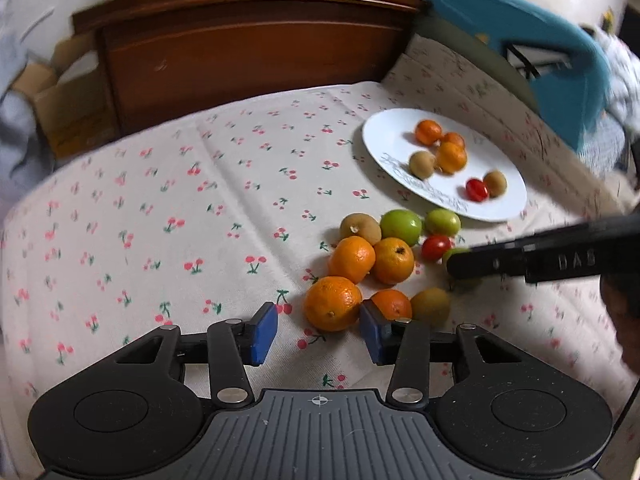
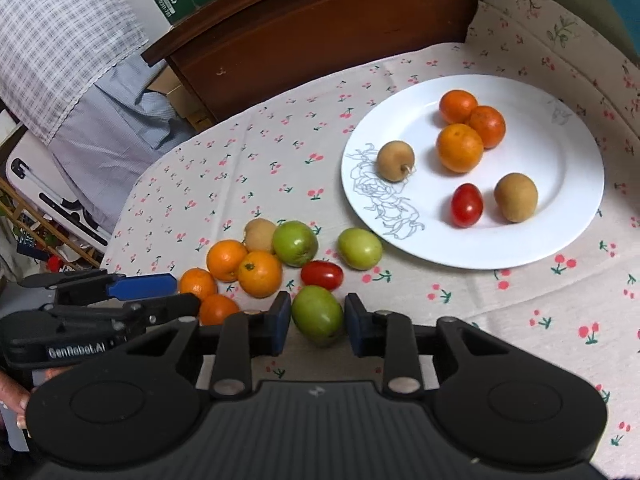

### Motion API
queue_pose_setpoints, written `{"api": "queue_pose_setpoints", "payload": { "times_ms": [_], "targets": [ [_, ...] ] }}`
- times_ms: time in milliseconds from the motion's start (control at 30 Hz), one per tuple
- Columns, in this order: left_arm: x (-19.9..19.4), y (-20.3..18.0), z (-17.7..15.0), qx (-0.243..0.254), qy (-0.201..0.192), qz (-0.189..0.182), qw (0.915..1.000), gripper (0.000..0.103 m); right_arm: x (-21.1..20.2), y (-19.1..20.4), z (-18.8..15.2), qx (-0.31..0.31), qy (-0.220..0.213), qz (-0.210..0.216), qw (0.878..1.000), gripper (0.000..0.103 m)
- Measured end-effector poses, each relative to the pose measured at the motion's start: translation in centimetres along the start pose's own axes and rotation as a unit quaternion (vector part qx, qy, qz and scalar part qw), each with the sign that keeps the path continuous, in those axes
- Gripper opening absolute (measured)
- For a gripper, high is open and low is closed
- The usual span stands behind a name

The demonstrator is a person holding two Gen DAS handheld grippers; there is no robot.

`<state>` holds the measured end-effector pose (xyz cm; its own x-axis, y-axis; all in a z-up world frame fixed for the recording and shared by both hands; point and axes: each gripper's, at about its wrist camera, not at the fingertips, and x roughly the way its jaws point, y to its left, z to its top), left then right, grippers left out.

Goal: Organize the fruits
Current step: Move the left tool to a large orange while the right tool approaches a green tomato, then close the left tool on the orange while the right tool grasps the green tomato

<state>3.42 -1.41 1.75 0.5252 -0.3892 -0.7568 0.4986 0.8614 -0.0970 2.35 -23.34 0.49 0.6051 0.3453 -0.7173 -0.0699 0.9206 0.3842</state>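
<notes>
Right tongs (image 2: 317,322) straddling green fruit (image 2: 318,315), both tongs spread.

Green fruit lies on the cherry-print counter (image 2: 480,300), right between the right tongs' blue pads, gaps either side so not pinched yet; long axis runs roughly along the fingers, tilted slightly. Plate (image 2: 576,240) sits ahead and to the right. Left tongs (image 1: 319,332) spread and empty, big orange (image 1: 333,303) just ahead between the pads. Right side looks closer to a grab.
</notes>
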Motion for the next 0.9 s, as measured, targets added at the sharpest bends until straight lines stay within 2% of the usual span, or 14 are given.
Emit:
{"api": "queue_pose_setpoints", "payload": {
  "times_ms": [100,267,433,567,900],
  "targets": [
    [0.2,-0.4,0.0,0.02,-0.002,0.006,0.9998,0.042,0.0,0.1,0.0,-0.002,0.005,0.006,1.0,0.03],
    [0.9,-0.5,0.2,0.023,-0.007,0.009,0.9997,0.042,0.2,0.2,-0.2,-0.009,0.008,0.004,1.0,0.03],
    [1.7,-0.5,0.0,0.016,0.004,0.0,0.9999,0.041,0.2,0.2,-0.2,-0.01,0.008,0.005,1.0,0.03],
    [1.6,-0.8,0.0,0.022,0.006,0.0,0.9998,0.03,0.2,0.2,-0.2,-0.01,0.007,0.005,1.0,0.03],
    [0.6,-1.5,0.1,0.027,-0.003,0.007,0.9996,0.029,-0.2,0.4,-0.2,-0.019,0.001,0.007,1.0,0.029]
  ]
}}
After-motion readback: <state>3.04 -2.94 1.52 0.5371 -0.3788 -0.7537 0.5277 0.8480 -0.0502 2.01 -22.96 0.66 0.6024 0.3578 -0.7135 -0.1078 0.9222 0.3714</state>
